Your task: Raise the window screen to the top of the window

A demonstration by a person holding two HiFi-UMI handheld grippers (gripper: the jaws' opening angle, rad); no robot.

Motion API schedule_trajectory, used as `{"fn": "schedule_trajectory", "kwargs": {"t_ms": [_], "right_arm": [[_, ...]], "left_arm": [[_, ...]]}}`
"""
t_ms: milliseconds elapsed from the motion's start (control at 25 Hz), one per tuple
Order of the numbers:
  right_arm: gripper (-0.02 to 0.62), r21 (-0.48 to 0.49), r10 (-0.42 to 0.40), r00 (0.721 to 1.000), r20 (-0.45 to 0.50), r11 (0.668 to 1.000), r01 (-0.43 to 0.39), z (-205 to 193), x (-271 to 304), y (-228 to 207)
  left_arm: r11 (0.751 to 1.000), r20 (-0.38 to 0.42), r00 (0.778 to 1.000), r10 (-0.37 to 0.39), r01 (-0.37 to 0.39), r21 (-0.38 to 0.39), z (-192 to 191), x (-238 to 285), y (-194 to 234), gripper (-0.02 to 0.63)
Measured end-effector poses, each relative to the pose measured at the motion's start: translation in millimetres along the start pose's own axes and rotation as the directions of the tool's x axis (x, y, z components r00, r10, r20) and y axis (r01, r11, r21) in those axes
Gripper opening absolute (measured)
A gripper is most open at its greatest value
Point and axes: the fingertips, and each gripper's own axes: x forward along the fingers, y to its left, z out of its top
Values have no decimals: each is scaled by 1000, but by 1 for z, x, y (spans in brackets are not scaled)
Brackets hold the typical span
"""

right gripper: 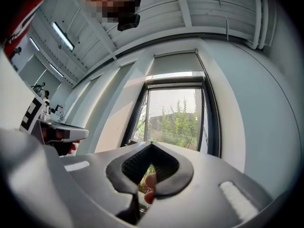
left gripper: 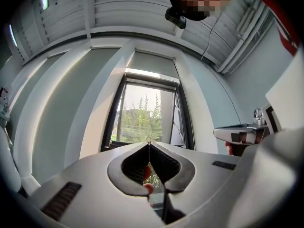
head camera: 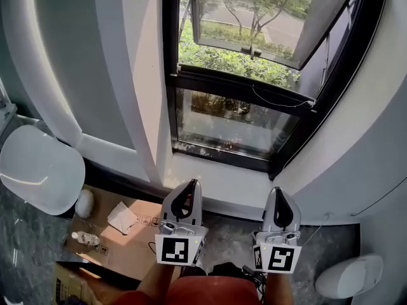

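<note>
- Both grippers are held low and close to the person's body, side by side and aimed at the window (head camera: 170, 56). I take this as lining up for a two-handed reach, not yet a working hold.
- The left gripper (head camera: 189, 186) has its jaws clenched together, with nothing between them.
- The right gripper (head camera: 278, 192) is likewise pinched closed and empty.
- The window screen (right gripper: 173, 110) seems to be the fine mesh across the window's upper opening. Its lower edge probably lies near the dark crossbar (head camera: 241, 84), though I cannot make that edge out for sure.
- From the jaws, the screen is straight ahead and higher, well apart from both tips. Neither gripper touches the window.
- The jaws will probably need to open before they can take that lower edge.
</note>
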Motion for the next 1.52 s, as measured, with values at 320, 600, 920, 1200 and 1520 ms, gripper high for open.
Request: {"fn": "schedule_trajectory", "kwargs": {"t_ms": [320,600,920,1200,1520], "right_arm": [[11,8,-20,1000,6,1000,20,-14,13,-10],[11,25,-21,1000,11,999,21,-31,38,-18],[11,16,-3,1000,-7,1000,3,-51,77,-35],[11,33,-13,1000,-24,999,14,-77,125,-72],[11,58,-24,1000,-14,998,25,-100,194,-131]], "left_arm": [[1000,5,1000,-15,15,13,-10,16,2,6],[1000,5,1000,-6,5,29,-18,42,11,6],[999,-4,1000,-12,12,39,-30,88,13,6],[999,-15,1000,-15,15,41,-43,152,9,6],[997,-21,1000,4,-2,74,-46,239,-1,6]]}}
